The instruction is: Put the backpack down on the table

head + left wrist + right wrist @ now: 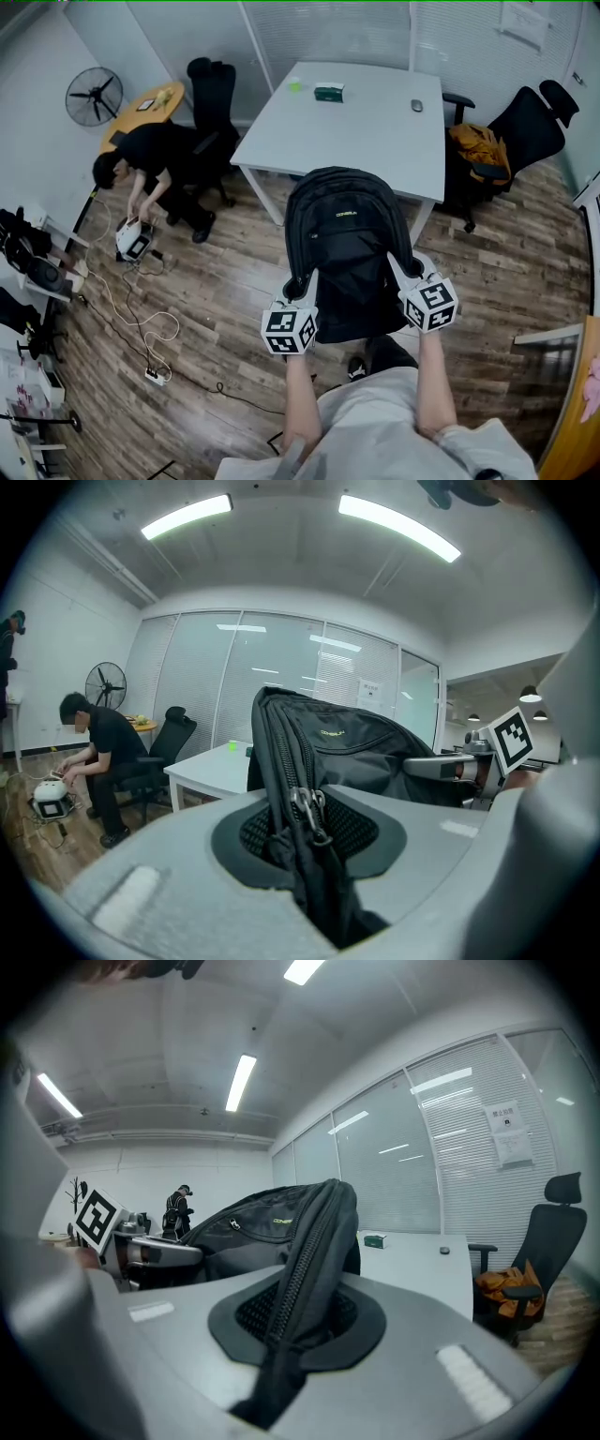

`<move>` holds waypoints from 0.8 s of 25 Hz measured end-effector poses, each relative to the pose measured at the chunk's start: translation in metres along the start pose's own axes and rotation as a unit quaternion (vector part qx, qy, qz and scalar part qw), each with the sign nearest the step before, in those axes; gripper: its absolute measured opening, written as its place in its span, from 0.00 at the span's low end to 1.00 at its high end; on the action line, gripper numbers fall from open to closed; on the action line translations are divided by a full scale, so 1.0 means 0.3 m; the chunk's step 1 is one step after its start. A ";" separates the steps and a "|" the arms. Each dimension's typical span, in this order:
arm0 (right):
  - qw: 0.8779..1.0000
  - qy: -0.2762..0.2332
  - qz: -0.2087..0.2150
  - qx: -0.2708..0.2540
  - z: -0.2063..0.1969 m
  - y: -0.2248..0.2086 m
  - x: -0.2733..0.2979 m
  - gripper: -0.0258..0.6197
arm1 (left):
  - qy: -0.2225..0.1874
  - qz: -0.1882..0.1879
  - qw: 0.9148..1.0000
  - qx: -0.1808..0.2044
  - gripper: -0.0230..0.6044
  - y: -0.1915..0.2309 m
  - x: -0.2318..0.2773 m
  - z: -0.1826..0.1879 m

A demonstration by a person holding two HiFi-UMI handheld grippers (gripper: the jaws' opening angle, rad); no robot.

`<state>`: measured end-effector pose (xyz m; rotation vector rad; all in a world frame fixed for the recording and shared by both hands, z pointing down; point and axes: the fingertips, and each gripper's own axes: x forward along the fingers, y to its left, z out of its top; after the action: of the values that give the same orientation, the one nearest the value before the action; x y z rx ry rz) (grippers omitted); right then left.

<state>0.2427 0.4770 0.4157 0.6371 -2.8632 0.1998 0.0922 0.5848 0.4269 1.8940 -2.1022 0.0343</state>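
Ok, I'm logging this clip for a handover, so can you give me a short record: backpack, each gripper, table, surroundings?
backpack: black backpack, held up between both grippers, not yet set down
left gripper: shut on the backpack's left edge, zipper seam between its jaws
right gripper: shut on the backpack's right edge
table: white table, just beyond the backpack
on table: green box, small dark item
surroundings: crouching person at left; chair at right
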 end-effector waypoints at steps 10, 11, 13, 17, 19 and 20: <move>1.000 0.000 0.022 0.003 0.012 -0.064 0.217 0.07 | 0.001 0.018 1.000 -0.003 0.18 0.137 0.145 0.021; 1.000 -0.001 0.025 0.003 0.020 -0.080 0.248 0.07 | 0.001 0.020 1.000 -0.002 0.18 0.153 0.171 0.032; 1.000 -0.005 0.028 0.005 0.039 -0.112 0.313 0.07 | 0.001 0.023 1.000 0.001 0.18 0.190 0.228 0.060; 0.999 -0.013 0.035 0.011 0.090 -0.191 0.449 0.07 | -0.003 0.028 1.000 0.008 0.18 0.260 0.357 0.133; 0.999 -0.016 0.038 0.010 0.117 -0.246 0.516 0.07 | -0.005 0.029 1.000 0.010 0.18 0.283 0.432 0.165; 0.999 -0.017 0.039 0.010 0.129 -0.272 0.547 0.07 | -0.005 0.029 1.000 0.011 0.18 0.294 0.468 0.179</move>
<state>0.1259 0.3308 0.4221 0.5379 -2.9250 0.2326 -0.0160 0.4482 0.4268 1.8486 -2.1716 0.0612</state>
